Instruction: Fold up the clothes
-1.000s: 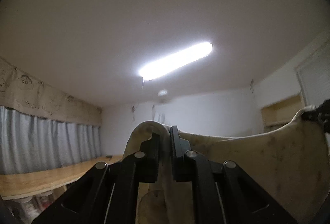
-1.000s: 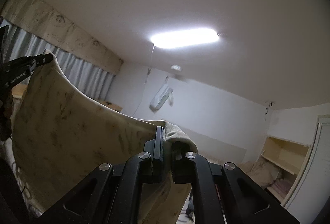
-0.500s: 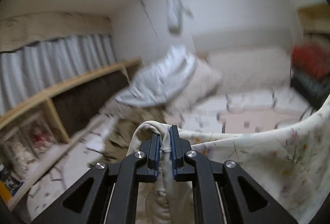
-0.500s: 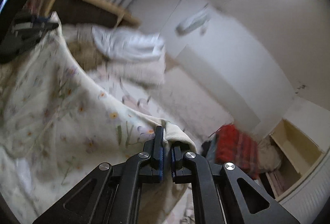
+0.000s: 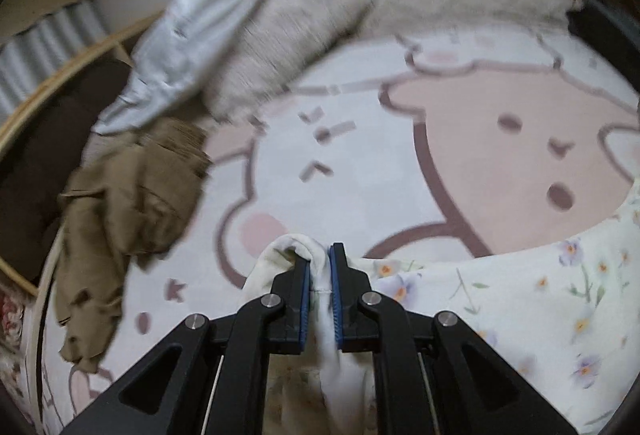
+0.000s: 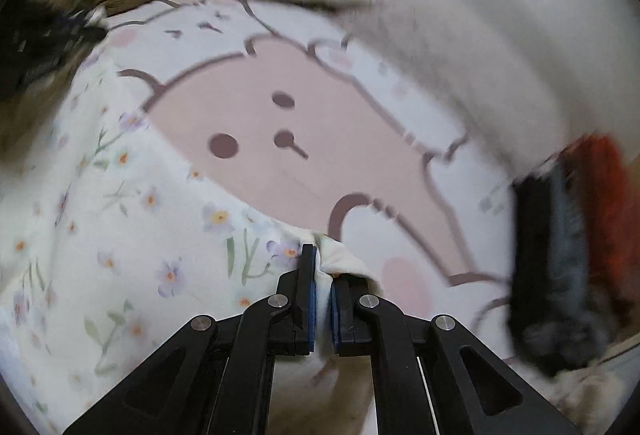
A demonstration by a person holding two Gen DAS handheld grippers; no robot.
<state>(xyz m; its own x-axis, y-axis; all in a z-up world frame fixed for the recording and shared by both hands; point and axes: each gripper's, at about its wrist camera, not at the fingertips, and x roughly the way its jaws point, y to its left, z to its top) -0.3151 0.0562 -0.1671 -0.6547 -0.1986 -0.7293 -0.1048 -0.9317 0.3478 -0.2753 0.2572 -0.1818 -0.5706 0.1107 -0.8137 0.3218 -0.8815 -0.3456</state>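
**Floral garment held by two corners above the bed**

My left hand-held gripper (image 5: 319, 267) is clenched on one bunched corner of the floral garment (image 5: 520, 299); my right hand-held gripper (image 6: 323, 267) is clenched on another corner of it. The cloth spans between them, sagging over the near part of the bed with the cartoon-bear sheet (image 5: 500, 155). Both views are motion-blurred.

Judgement: the garment is being brought down to lie flat. To do this well I should keep both corners level and the edge between them taut, so the cloth settles without creases, and land it on the bare sheet. Keep well clear of the olive-brown garment (image 5: 120, 203) at the left and the dark and red stack (image 6: 568, 255) at the right. Hold both grips until the cloth rests.
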